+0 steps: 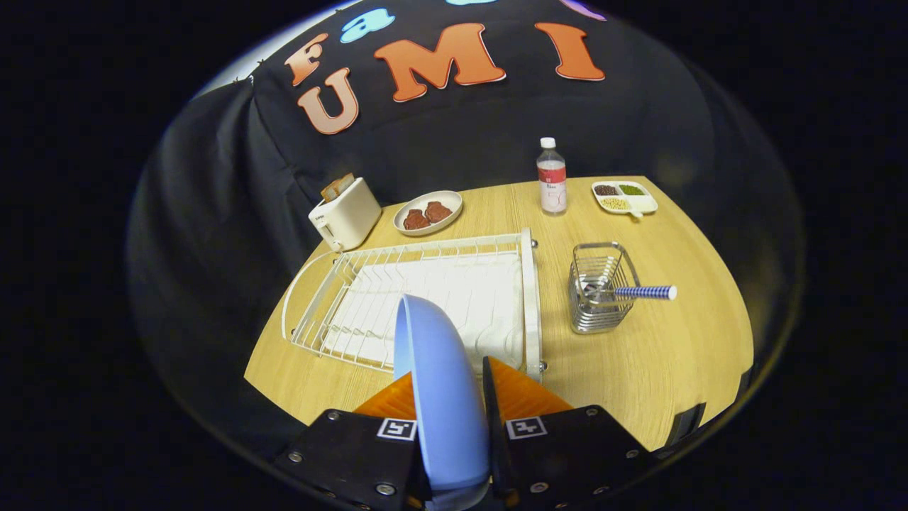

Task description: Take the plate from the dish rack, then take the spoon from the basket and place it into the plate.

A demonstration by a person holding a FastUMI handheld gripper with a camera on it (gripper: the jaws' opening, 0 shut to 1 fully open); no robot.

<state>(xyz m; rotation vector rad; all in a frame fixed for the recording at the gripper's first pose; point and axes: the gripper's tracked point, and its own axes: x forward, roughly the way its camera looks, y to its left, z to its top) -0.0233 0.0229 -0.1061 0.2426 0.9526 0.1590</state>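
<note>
- Fingers (418, 387) of the gripper (449, 397) stand narrowly apart, one on each face of the blue plate (440, 397), both pressing on it.
- Plate is held on edge, upright between the fingers, its rim rising ahead of them and hiding part of the dish rack behind it.
- Dish rack (418, 298), white wire, lies on the table (660, 369) just beyond the fingers; no dishes stand in its slots.
- Wire basket (599, 298) stands on the table just right of the dish rack, apart from it.
- Spoon (635, 292) rests in the basket, its striped handle leaning out over the basket's right rim.
- Clear bottle (552, 177) with a white cap stands upright beyond the dish rack, toward the table's far edge.
- Divided tray (624, 197) holding dark, green and pale contents lies right of the bottle, beyond the basket.
- Oval dish (428, 212) with two reddish-brown pieces lies just beyond the dish rack's far side, left of the bottle.
- Toaster (345, 213), cream-coloured with bread in its slot, stands at the dish rack's far left corner, beside the oval dish.
</note>
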